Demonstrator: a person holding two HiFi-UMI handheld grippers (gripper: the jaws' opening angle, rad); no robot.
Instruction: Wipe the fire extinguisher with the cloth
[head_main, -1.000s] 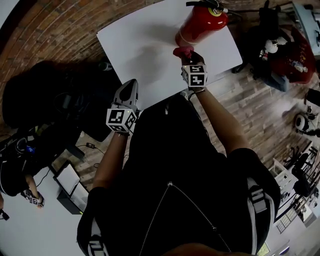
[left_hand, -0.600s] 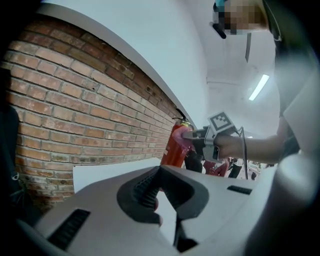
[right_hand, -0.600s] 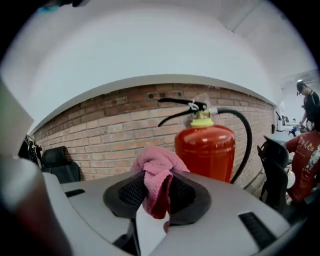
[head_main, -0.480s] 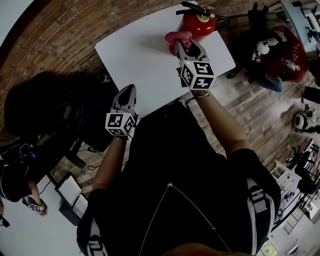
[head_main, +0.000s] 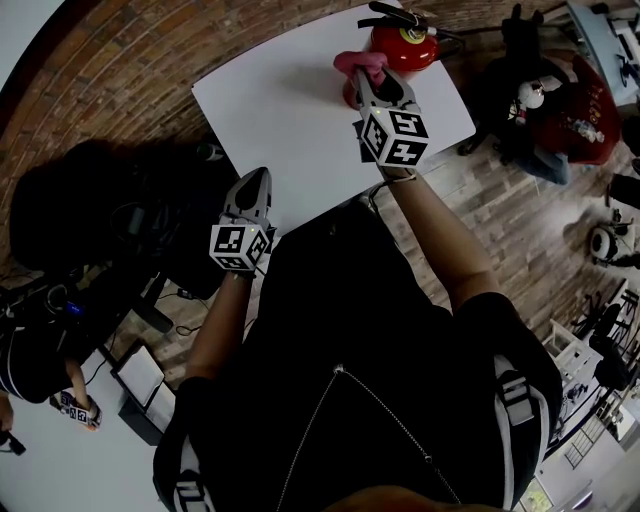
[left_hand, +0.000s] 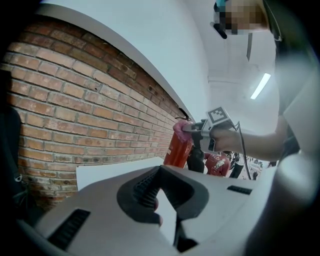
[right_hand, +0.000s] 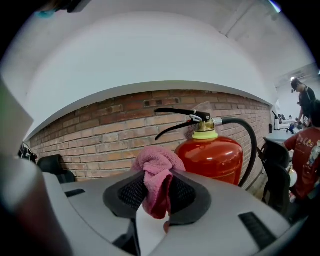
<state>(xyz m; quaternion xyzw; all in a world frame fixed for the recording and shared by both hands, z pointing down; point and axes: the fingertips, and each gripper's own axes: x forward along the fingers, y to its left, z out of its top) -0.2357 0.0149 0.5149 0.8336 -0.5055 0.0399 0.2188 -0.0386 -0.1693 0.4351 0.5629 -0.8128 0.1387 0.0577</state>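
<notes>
Since a second ago, the right gripper (head_main: 370, 82) is being shown higher on the fire extinguisher (head_main: 408, 47), moved up from its lower end to its upper near side, with the pink cloth (head_main: 357, 63) carried along.

From the head view, the fire extinguisher is being seen standing upright at the far edge of the white table (head_main: 280, 110). The cloth is being held against the extinguisher's near-left shoulder by the right gripper. The left gripper (head_main: 256, 183) is being held well apart from the extinguisher, at the table's near edge, pointing toward it.

Through the left gripper view, the left gripper (left_hand: 161, 171) is being shown with its jaws brought together at the tips and nothing caught between them; only bare table (left_hand: 110, 171) is being seen past them. Far ahead, the red fire extinguisher (left_hand: 176, 149) is being seen with the cloth (left_hand: 180, 131) apparently touching its top left side, and a brick wall (left_hand: 75, 100) is being seen behind it.

Through the right gripper view, the right gripper (right_hand: 157, 187) is being shown with its jaws closed tightly on the cloth (right_hand: 156, 175), which is being bunched above them and left hanging down between the pads. Just behind the cloth and to its right, the fire extinguisher (right_hand: 214, 156) is being seen, with its black lever (right_hand: 175, 113) on top and its black hose (right_hand: 251, 145) curving down its right side.
</notes>
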